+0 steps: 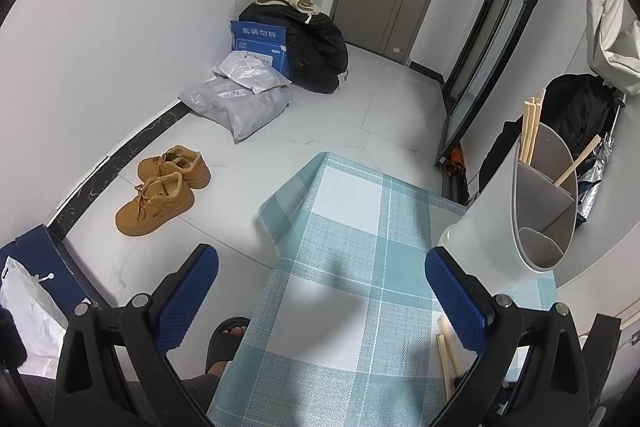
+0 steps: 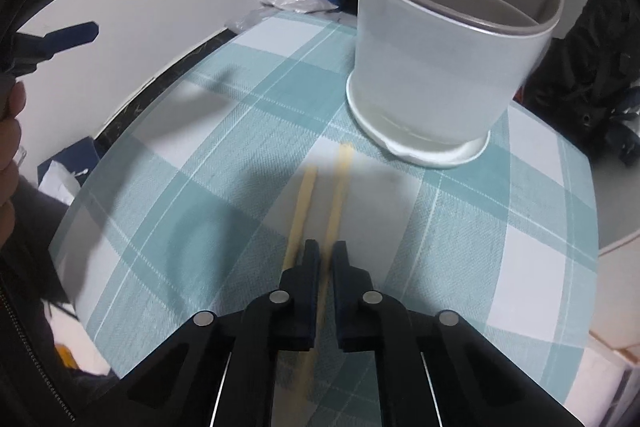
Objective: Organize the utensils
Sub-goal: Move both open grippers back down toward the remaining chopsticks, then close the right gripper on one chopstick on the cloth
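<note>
Two chopsticks (image 2: 320, 211) flat on the checked tablecloth (image 2: 460, 227), just short of the divided holder (image 2: 440, 67), likely next to go in. Right gripper (image 2: 326, 257) pinched narrow on the right-hand stick for lifting. Left gripper (image 1: 322, 269) spread wide, empty, waiting aside.

tan shoes (image 1: 162, 187), grey parcels (image 1: 240, 99) — blue box (image 1: 260, 43)

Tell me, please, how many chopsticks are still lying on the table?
2. One chopstick runs between the right tongs, which are shut on it. The other chopstick lies just to its left, outside the tongs. More stand in the holder.
</note>
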A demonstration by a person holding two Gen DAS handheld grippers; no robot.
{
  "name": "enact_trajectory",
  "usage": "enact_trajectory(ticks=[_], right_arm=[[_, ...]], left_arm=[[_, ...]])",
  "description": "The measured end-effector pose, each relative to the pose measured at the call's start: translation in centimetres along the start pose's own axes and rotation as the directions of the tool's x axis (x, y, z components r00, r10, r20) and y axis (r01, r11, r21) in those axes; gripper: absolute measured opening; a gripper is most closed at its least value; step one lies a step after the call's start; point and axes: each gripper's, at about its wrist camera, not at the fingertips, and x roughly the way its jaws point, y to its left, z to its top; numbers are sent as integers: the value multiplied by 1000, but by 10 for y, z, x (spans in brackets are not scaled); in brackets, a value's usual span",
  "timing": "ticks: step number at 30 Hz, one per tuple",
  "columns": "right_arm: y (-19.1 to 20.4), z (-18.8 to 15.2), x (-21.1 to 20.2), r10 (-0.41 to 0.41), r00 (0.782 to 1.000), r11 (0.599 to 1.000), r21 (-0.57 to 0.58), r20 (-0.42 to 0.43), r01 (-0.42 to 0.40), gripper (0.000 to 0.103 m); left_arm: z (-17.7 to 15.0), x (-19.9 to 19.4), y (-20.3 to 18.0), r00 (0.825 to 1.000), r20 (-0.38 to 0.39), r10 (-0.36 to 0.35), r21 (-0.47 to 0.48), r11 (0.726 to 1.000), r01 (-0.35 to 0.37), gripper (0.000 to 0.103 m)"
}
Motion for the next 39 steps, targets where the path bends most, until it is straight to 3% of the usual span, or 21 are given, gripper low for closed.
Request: enact_trajectory(ticks=[11,14,22,25,27,32,36,39], right_arm=[[-13,-24,-17,84,987,994,81,-137,-74,8],[-13,-14,-13,67,988,996,60,-143,-59,15],[-5,30,6,72,990,997,28,-122,-69,16],[-6,39,11,97,986,995,40,-136,-92,5],[-11,40,8,138,981,989,78,-134,-128,5],[-37,33,-27,180,984,969,172,12,-179,5],[-67,22,-60,204,966,933,269,157,-240,5],[-86,19,-71,218,942,891,342,256,-299,5]], left_arm=[[2,-3,0,1000,-3,-30,-25,999,30,102],[2,-2,1,1000,-6,-24,-28,999,24,102],[-1,-6,7,1000,-27,3,-35,999,-4,102],[-5,-3,6,999,-44,0,-26,1000,-1,101],[-10,1,1,997,-72,1,1,1000,-1,101],[-23,9,-18,991,-131,-4,77,997,14,101],[-32,16,-32,979,-201,-16,104,994,38,101],[-39,22,-44,967,-255,-29,114,992,60,100]])
